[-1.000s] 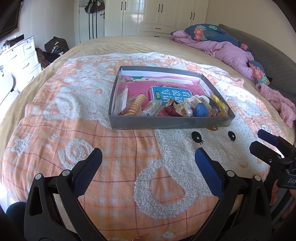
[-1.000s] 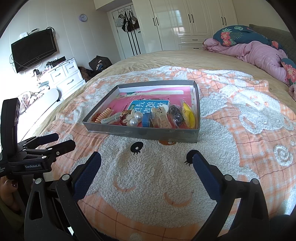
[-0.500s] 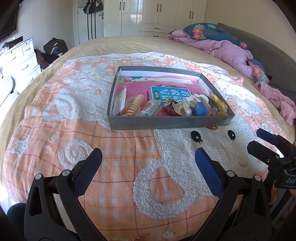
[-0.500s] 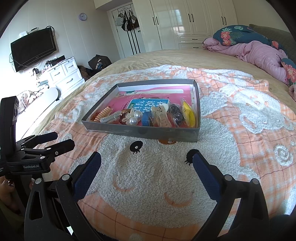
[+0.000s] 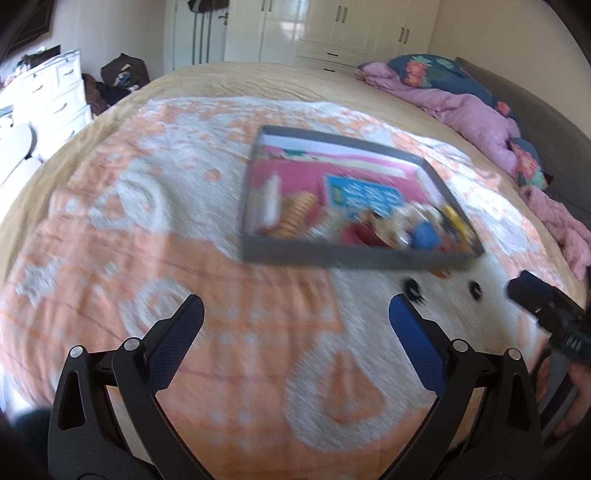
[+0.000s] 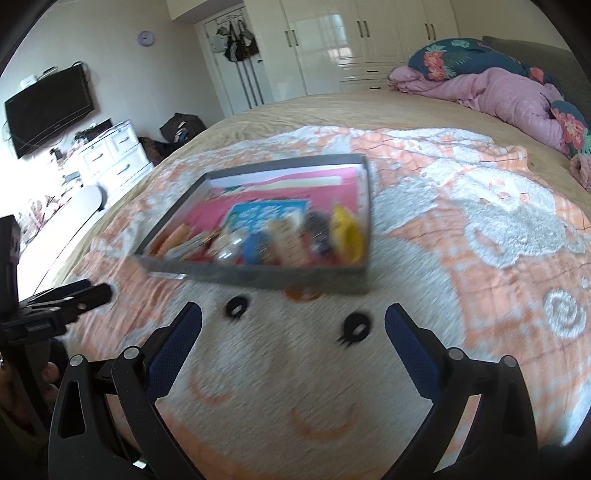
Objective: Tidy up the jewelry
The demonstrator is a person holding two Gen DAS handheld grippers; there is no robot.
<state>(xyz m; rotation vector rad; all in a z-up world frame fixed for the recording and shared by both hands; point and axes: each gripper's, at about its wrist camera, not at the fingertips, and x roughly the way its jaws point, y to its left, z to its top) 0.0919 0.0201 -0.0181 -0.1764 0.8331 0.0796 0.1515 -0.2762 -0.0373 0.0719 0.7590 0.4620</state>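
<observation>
A shallow grey box [image 5: 354, 258] lies on the bed, with a pink and blue booklet [image 5: 362, 194] in it and several small jewelry and hair pieces heaped along its near side, blurred. The box also shows in the right wrist view [image 6: 258, 275]. My left gripper [image 5: 295, 328] is open and empty, above the blanket short of the box. My right gripper [image 6: 293, 332] is open and empty, also short of the box. Each gripper shows at the edge of the other's view, the right one [image 5: 546, 310] and the left one [image 6: 66, 299].
The bed is covered by an orange and white plush blanket [image 5: 184, 295]. A purple quilt and floral pillows [image 6: 509, 88] lie at the far right. White drawers [image 6: 110, 155] and a wall television [image 6: 48, 107] stand to the left, wardrobes [image 6: 369, 29] behind.
Both views have shifted and blurred: both grippers are moving, and the box now sits further right in the left view and closer in the right view. Both grippers stay open.
</observation>
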